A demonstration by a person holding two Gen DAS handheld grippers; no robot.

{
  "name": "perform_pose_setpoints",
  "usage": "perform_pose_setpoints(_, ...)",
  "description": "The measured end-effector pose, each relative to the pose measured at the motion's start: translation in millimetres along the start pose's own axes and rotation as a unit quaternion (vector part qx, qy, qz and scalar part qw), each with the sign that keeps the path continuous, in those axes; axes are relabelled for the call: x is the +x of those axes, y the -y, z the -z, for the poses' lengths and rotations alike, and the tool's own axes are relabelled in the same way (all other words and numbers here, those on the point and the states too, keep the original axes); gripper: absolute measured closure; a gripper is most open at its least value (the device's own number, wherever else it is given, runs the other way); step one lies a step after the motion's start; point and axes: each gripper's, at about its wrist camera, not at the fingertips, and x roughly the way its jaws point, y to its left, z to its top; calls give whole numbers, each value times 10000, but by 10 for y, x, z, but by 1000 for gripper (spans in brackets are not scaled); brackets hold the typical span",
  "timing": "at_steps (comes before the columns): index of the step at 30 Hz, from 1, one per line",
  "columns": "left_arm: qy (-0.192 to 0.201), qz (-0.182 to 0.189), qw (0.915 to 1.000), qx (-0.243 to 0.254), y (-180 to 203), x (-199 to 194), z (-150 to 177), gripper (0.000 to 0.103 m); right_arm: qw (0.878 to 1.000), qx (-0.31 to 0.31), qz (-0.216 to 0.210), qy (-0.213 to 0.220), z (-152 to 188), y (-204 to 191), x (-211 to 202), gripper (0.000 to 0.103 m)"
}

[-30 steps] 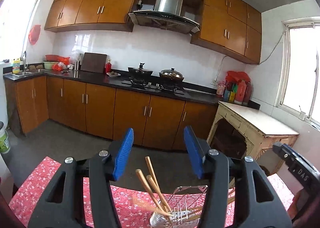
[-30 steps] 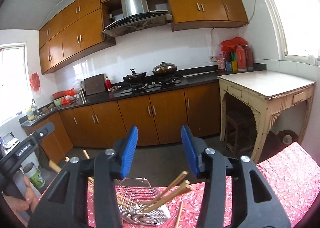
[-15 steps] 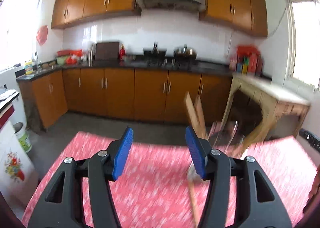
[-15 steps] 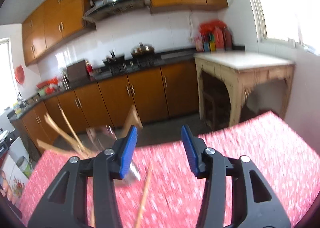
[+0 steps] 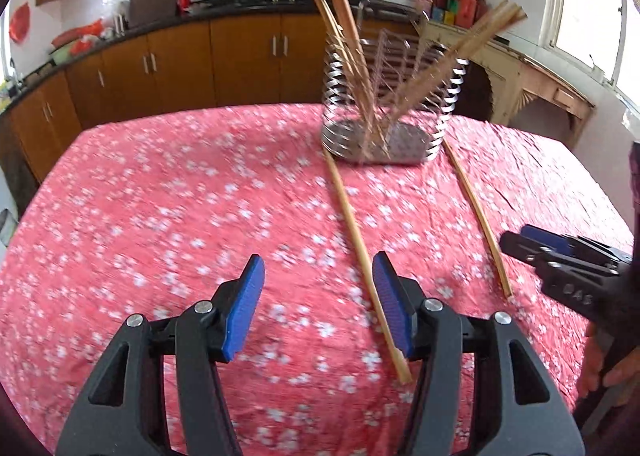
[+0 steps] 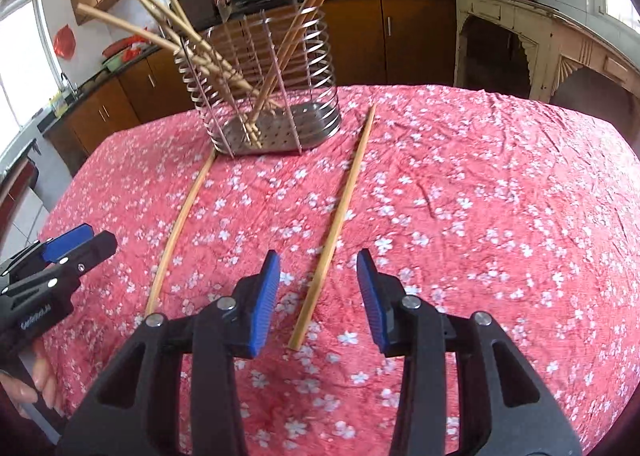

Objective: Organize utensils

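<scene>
Grippers (image 6: 318, 296) downtilted over chopsticks (image 6: 334, 221)

Each handheld tool has a glossy black plastic frame with triangular cut-outs and round silver screw heads at its pivots. The left tool (image 5: 318, 302) and the right tool (image 6: 318, 296) both end in two flat fingers faced with ribbed blue pads (image 6: 266, 298). Seen from the side, the left tool's black body carries small pale lettering, too blurred to read. Bare fingertips (image 6: 42, 376) wrap its handle below the lettering.
</scene>
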Motion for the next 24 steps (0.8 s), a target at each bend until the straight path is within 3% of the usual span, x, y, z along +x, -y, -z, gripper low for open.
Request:
perform_pose_setpoints(4, -173, 66, 9998, 4, 61, 91, 36, 46, 9996, -11, 190, -207, 79, 19, 131, 64)
perform_pose_setpoints(6, -247, 103, 9996, 12, 94, 138, 60, 46, 9994, -120, 310, -120, 106, 30, 110, 74)
perform_pose_setpoints(7, -302, 120, 9995, 39, 105, 170, 81, 46, 9990, -162, 408, -102, 115, 39, 102, 88)
perform_pose_setpoints(8, -359, 117, 9993, 83, 130, 187, 85, 46, 9989, -124, 438, -98, 105, 75, 96, 95)
perform_pose_setpoints(10, -445, 136, 9988, 155, 176, 228, 121, 48, 9990, 73, 415, -118, 75, 208, 99, 95)
perform_pose_setpoints(14, -519, 2, 9980, 368, 318, 310, 126, 59, 9955, 494, 813, -22, -3, 513, 128, 95)
perform_pose_setpoints(16, -506, -158, 9976, 445, 356, 349, 130, 68, 9940, 683, 855, 7, -24, 661, 127, 95)
perform_pose_setpoints(19, -486, -339, 9972, 450, 326, 394, 94, 93, 9933, 735, 894, 21, -40, 783, 123, 95)
perform_pose_setpoints(24, -483, -722, 9961, 173, -46, 536, -77, 96, 9935, 703, 898, 19, -133, 889, 150, 95)
